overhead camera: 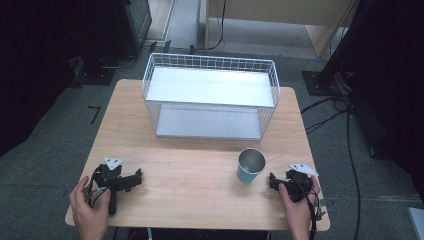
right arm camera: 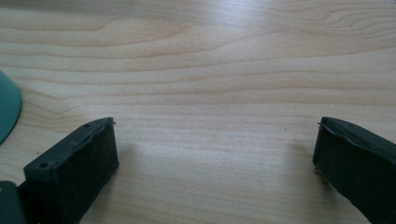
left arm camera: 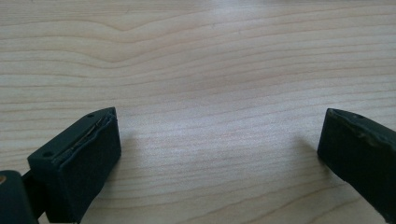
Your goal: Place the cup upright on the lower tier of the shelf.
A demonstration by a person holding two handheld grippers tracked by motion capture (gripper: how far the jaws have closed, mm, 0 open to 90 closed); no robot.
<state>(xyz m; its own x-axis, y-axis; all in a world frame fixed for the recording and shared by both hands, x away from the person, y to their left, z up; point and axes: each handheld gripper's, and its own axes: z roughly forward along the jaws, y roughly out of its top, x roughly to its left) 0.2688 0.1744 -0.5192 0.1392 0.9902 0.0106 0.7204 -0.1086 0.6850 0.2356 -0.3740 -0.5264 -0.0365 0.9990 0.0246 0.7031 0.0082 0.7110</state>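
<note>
The right gripper rests low on the table near its front right corner, jaws spread wide with nothing but bare wood between them; in the right gripper view the gap between the two black jaws is plain. The left gripper lies near the front left corner, likewise released, its jaws standing well apart over bare wood in the left gripper view. Each gripper is held by a hand that comes in over the table's front edge, and both sit close to that edge.

Between the two grippers the front strip of the table is open wood, giving free room from side to side.

Just beside the right gripper, toward the table's middle, stands the cup, upright, teal outside and metallic inside; nothing can be seen in it. Its teal edge shows at the left border of the right gripper view. A band of bare wood lies beyond the cup.

Farther back stands the white wire basket, a rack with two pale shelves, one above the other, both bare. It reaches close to the table's far edge, with narrow margins of wood at either side.
</note>
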